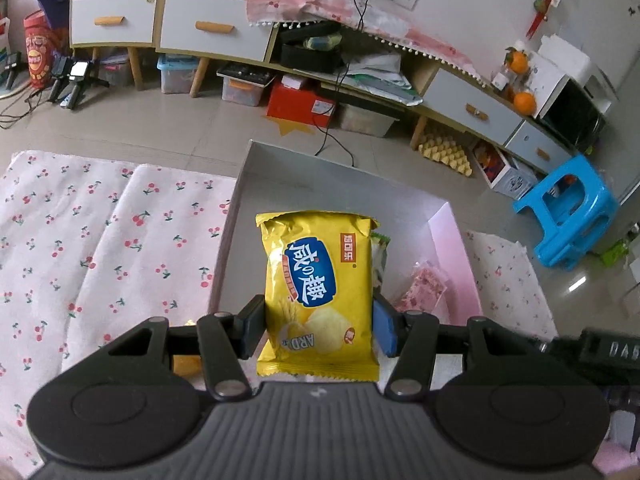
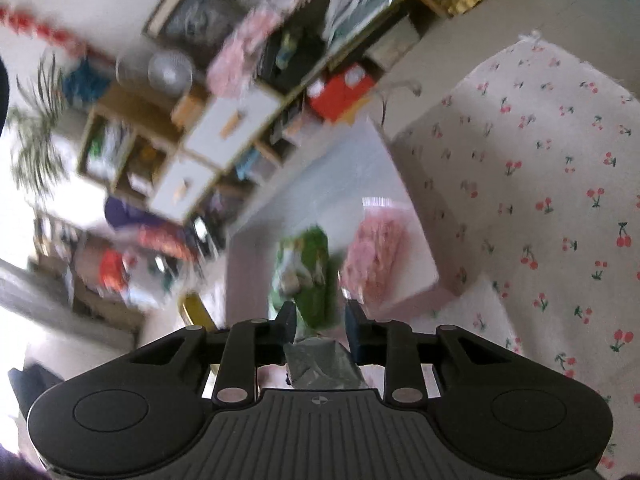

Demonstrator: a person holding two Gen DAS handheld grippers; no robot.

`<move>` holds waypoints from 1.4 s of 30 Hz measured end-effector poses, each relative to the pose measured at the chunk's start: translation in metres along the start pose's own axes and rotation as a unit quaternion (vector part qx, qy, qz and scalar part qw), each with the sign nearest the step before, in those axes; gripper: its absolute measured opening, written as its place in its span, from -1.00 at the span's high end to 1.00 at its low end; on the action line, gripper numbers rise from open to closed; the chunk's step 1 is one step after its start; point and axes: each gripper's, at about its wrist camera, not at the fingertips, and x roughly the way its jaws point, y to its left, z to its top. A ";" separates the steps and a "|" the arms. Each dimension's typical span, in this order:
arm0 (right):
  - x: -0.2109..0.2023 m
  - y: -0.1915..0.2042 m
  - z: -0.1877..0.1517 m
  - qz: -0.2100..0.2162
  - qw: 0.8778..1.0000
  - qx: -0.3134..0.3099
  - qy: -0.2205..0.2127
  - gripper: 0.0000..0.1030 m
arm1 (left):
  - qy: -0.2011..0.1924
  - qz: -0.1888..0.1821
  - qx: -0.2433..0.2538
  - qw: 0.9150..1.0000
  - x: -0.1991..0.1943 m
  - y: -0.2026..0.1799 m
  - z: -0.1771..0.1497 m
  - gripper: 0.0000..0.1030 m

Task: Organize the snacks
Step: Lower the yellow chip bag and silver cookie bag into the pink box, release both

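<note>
My left gripper (image 1: 318,326) is shut on a yellow snack packet (image 1: 318,288) and holds it above the near end of an open pale box (image 1: 240,184). A pink snack packet (image 1: 424,290) and part of a green one (image 1: 379,254) lie in the box. In the blurred right wrist view, my right gripper (image 2: 320,326) is shut on a green snack packet (image 2: 308,276) held over the same box (image 2: 332,184), next to the pink packet (image 2: 376,256).
The box sits on a white cherry-print cloth (image 1: 100,248). A blue plastic stool (image 1: 568,212) stands on the tiled floor at right. A long low cabinet (image 1: 216,28) with drawers, boxes and cables lines the far wall. Another yellow item (image 1: 186,364) lies under my left gripper.
</note>
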 end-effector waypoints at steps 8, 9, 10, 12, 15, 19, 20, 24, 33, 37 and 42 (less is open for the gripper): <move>0.035 0.017 -0.036 -0.101 0.978 -0.152 0.099 0.43 | 0.023 -0.004 -0.002 1.000 -0.005 0.004 -0.011 0.01; 0.037 0.019 -0.039 -0.111 0.974 -0.167 0.102 0.42 | 0.024 0.000 0.003 1.000 -0.005 0.003 -0.013 0.01; 0.040 0.021 -0.043 -0.121 0.971 -0.181 0.103 0.39 | 0.026 0.003 0.007 1.000 -0.006 0.003 -0.015 0.01; 0.044 0.024 -0.046 -0.129 0.965 -0.199 0.109 0.28 | 0.029 0.006 0.010 1.000 -0.007 0.004 -0.019 0.01; 0.043 0.029 -0.047 -0.115 0.961 -0.220 0.124 0.05 | 0.034 0.006 0.008 0.999 -0.010 0.006 -0.022 0.01; 0.039 0.035 -0.050 -0.104 0.950 -0.257 0.145 0.01 | 0.034 0.009 0.021 0.999 -0.014 0.007 -0.026 0.01; 0.038 0.035 -0.051 -0.109 0.945 -0.270 0.148 0.01 | 0.035 0.011 0.027 0.999 -0.015 0.006 -0.027 0.01; 0.040 0.035 -0.063 -0.137 0.922 -0.325 0.160 0.01 | 0.040 0.018 0.041 0.998 -0.012 0.004 -0.031 0.01; 0.035 0.043 -0.073 -0.139 0.906 -0.374 0.143 0.32 | 0.039 0.016 0.037 0.998 -0.010 0.005 -0.030 0.01; 0.026 0.046 -0.063 -0.116 0.922 -0.345 0.130 0.34 | 0.033 0.022 0.041 0.998 -0.011 0.005 -0.028 0.01; 0.007 0.054 -0.047 -0.081 0.944 -0.305 0.096 0.35 | 0.025 0.016 0.027 0.999 -0.012 0.010 -0.019 0.01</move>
